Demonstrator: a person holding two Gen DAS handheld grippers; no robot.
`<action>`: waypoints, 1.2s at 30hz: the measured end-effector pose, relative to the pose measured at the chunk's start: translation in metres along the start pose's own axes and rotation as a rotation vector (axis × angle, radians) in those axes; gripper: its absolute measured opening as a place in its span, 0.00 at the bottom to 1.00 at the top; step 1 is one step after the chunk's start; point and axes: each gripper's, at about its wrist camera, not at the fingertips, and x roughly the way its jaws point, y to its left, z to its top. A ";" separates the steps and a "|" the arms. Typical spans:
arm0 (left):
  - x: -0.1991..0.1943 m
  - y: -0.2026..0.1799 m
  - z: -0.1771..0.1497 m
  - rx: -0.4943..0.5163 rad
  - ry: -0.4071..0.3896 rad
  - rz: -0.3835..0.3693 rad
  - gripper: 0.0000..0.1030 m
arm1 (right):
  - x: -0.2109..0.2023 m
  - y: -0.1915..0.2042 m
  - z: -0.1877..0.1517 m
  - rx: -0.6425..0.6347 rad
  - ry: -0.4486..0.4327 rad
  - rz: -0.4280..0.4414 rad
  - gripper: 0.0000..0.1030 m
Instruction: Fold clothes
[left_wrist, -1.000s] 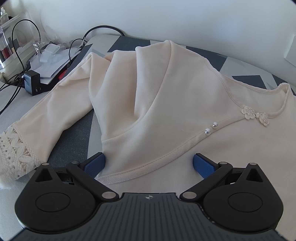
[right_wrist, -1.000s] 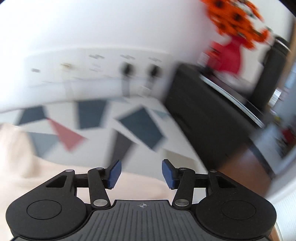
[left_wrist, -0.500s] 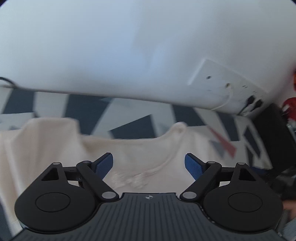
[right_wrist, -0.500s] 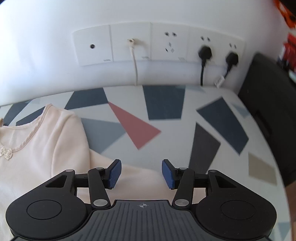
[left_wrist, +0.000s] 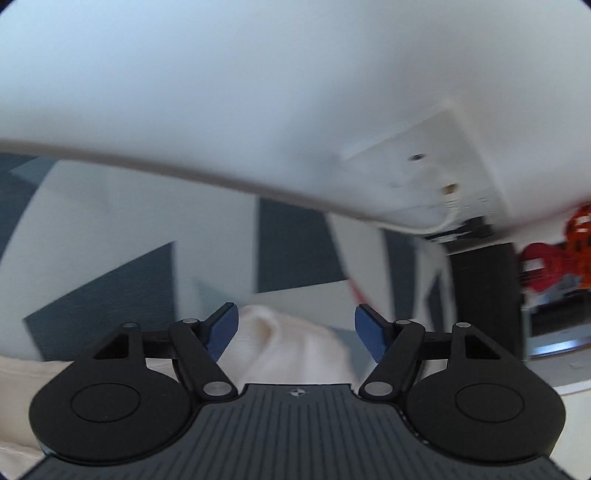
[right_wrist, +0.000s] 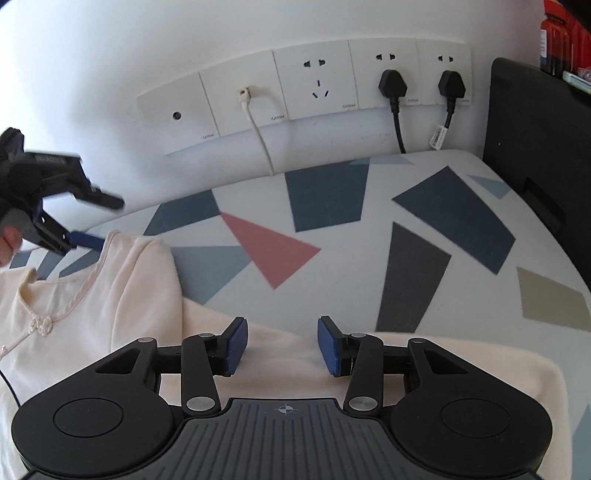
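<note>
A cream long-sleeved top (right_wrist: 122, 295) lies on the patterned table cover (right_wrist: 332, 258), its collar with a knot button to the left. My left gripper (left_wrist: 295, 330) hovers at the top's far shoulder (left_wrist: 291, 350). Its jaws are closing, with a fold of cloth between the blue pads and untouched by them. In the right wrist view the left gripper (right_wrist: 107, 221) shows at the left edge, by that shoulder. My right gripper (right_wrist: 282, 347) is open and low over the sleeve (right_wrist: 443, 369). A low ridge of cloth lies between its pads, which do not press on it.
The wall stands close behind the table, with a row of sockets (right_wrist: 317, 85), two black plugs (right_wrist: 393, 85) and a white cable (right_wrist: 258, 136). A black box (right_wrist: 535, 147) stands at the table's right end. Red and orange things (left_wrist: 554, 254) are beyond it.
The left gripper swung from over the top's front to its far shoulder by the wall, and its jaws narrowed. The right gripper sank toward the sleeve and tilted down.
</note>
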 end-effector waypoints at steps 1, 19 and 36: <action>0.002 -0.004 0.001 0.011 0.016 -0.005 0.69 | 0.001 -0.001 0.001 -0.002 0.000 -0.002 0.42; 0.025 -0.006 -0.018 0.051 0.036 0.080 0.04 | 0.015 0.009 0.000 -0.164 0.053 0.048 0.48; -0.004 -0.006 -0.030 0.054 -0.209 0.080 0.03 | -0.010 0.006 0.007 -0.082 -0.031 -0.116 0.03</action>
